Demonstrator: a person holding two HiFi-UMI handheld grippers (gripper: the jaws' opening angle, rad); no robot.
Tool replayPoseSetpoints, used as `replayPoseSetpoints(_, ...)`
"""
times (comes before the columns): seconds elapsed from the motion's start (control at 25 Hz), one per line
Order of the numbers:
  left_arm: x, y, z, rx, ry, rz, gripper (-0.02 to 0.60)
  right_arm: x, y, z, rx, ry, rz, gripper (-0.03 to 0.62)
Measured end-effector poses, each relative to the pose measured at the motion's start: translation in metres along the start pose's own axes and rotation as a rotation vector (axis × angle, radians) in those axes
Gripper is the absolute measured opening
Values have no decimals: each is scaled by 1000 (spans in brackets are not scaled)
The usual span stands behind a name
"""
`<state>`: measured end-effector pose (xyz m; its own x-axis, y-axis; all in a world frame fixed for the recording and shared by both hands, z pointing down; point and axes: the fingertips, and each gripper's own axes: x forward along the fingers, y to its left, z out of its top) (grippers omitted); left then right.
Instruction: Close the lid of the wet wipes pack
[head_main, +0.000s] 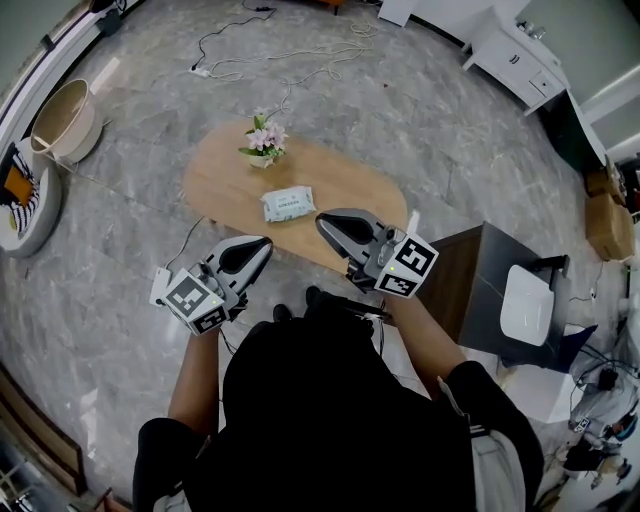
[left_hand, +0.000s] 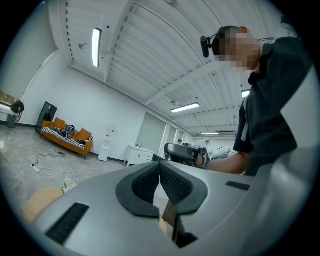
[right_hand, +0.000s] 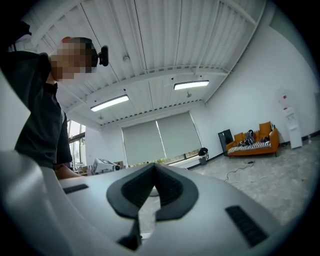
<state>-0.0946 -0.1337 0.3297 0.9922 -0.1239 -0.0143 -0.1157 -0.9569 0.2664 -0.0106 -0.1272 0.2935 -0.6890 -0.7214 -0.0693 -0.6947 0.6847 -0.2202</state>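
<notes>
Target wet wipes pack (head_main: 288, 204) lay mid-tabletop (head_main: 215, 180), lid state too small to tell. Left tool (head_main: 252, 255) and right tool (head_main: 336, 226) hung short of it, jaws together, empty. Risk: pressing off-centre could skid the soft pack. Small pot (head_main: 262, 160) held flowers (head_main: 266, 135); floor basket (head_main: 65, 120) looked empty.

Flowers (head_main: 264, 140): at the far edge of your table (head_main: 350, 190).
Basket (head_main: 66, 120): floor, on your left.
Cable (head_main: 270, 55): floor beyond the table.
</notes>
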Motion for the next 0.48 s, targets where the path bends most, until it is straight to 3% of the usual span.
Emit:
replayPoseSetpoints(0.24, 1, -1, 1, 26, 7, -26, 17, -8, -1, -2, 34, -9, -26, 9)
replayPoseSetpoints(0.48, 7, -4, -7, -36, -3, -38, 17, -11, -2, -6, 80, -27, -24, 9)
